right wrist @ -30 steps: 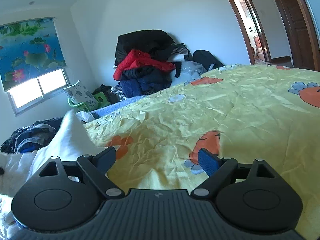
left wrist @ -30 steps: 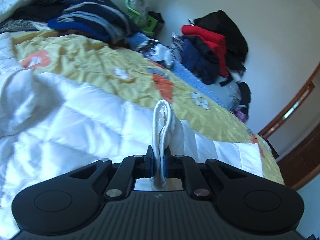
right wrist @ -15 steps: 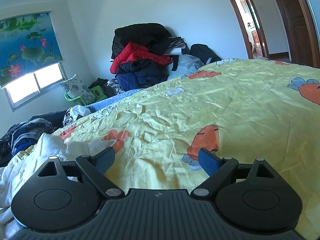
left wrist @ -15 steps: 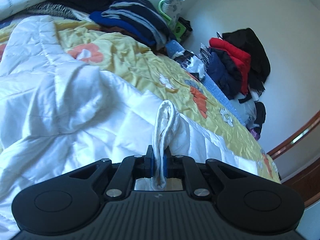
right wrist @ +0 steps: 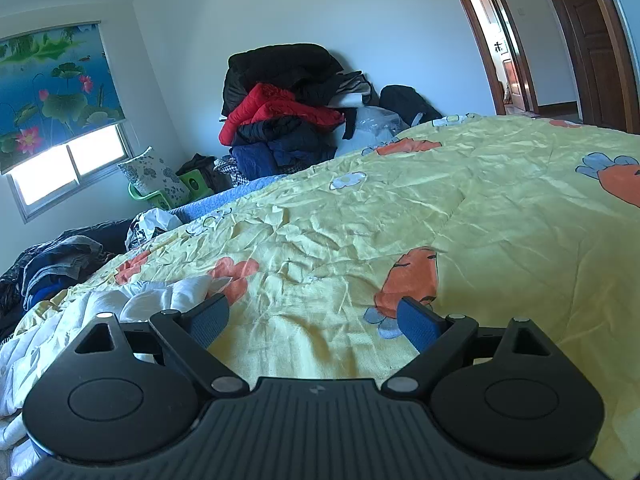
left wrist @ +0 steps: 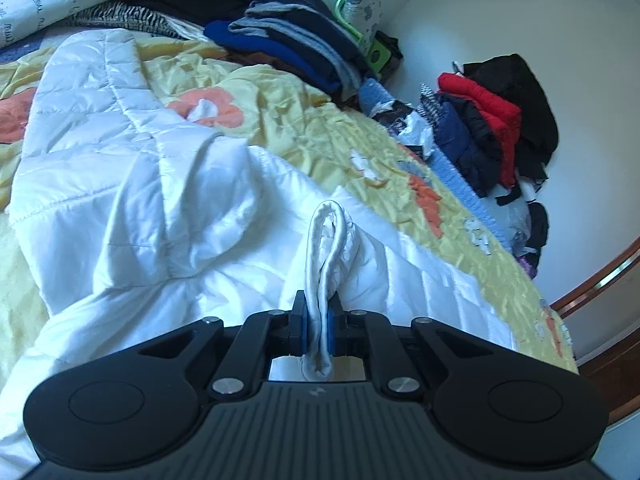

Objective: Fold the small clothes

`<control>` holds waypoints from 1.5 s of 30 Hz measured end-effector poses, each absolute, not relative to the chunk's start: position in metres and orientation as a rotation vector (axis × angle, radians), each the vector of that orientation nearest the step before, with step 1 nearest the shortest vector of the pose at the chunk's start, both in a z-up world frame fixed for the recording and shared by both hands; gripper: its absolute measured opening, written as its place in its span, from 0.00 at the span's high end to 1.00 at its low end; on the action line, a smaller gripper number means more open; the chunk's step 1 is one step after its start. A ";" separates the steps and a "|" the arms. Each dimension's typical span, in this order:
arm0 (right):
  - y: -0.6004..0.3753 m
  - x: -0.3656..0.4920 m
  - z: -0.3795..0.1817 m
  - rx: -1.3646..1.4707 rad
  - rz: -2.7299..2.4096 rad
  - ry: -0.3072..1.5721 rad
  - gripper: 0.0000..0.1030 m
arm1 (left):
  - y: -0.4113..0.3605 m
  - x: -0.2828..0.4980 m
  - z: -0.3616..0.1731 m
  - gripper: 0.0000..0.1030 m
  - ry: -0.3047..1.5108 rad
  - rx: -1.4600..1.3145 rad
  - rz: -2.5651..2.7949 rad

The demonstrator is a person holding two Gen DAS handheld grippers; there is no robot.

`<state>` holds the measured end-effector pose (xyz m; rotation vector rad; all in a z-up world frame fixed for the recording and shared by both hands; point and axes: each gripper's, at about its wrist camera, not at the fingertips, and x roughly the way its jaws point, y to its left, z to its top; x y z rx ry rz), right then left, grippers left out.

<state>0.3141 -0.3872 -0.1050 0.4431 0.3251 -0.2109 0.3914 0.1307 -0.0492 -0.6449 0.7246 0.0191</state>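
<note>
A white quilted garment [left wrist: 132, 184] lies crumpled on the yellow bedspread [left wrist: 320, 136]. My left gripper [left wrist: 317, 320] is shut on a bunched white edge of it [left wrist: 328, 240], which loops up between the blue pads. In the right wrist view the same white garment [right wrist: 80, 320] lies at the lower left. My right gripper [right wrist: 312, 320] is open and empty, low over the bare yellow bedspread [right wrist: 400, 220], to the right of the garment.
Folded dark clothes [left wrist: 296, 44] are stacked at the bed's far side. A pile of red, navy and black jackets [right wrist: 280, 120] rests against the wall. A green basket [right wrist: 168, 192] stands under the window. An open wooden doorway [right wrist: 520, 40] is at the right.
My left gripper has moved down and back with the white edge, so more of the garment shows. In the right view the raised white cloth has dropped flat onto the bed.
</note>
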 end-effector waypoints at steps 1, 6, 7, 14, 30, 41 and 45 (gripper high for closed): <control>-0.387 0.314 -0.105 0.443 -0.211 0.325 0.10 | 0.131 0.392 -0.051 0.91 0.729 -0.643 0.020; -0.387 0.314 -0.105 0.444 -0.211 0.326 0.10 | 0.130 0.391 -0.059 0.91 0.743 -0.614 0.037; -0.387 0.314 -0.105 0.445 -0.210 0.327 0.10 | 0.130 0.391 -0.061 0.91 0.749 -0.618 0.041; -0.387 0.314 -0.105 0.444 -0.210 0.330 0.09 | 0.132 0.394 -0.078 0.91 0.790 -0.598 0.070; -0.378 0.325 -0.094 0.450 -0.148 0.355 0.11 | 0.093 0.340 -0.011 0.33 0.408 -0.312 0.190; -0.283 0.455 -0.039 0.579 0.240 0.549 0.02 | 0.029 0.407 -0.058 0.32 0.587 -0.236 0.132; -0.251 0.491 -0.073 0.289 0.093 0.681 0.03 | 0.016 0.418 -0.080 0.25 0.647 -0.118 0.150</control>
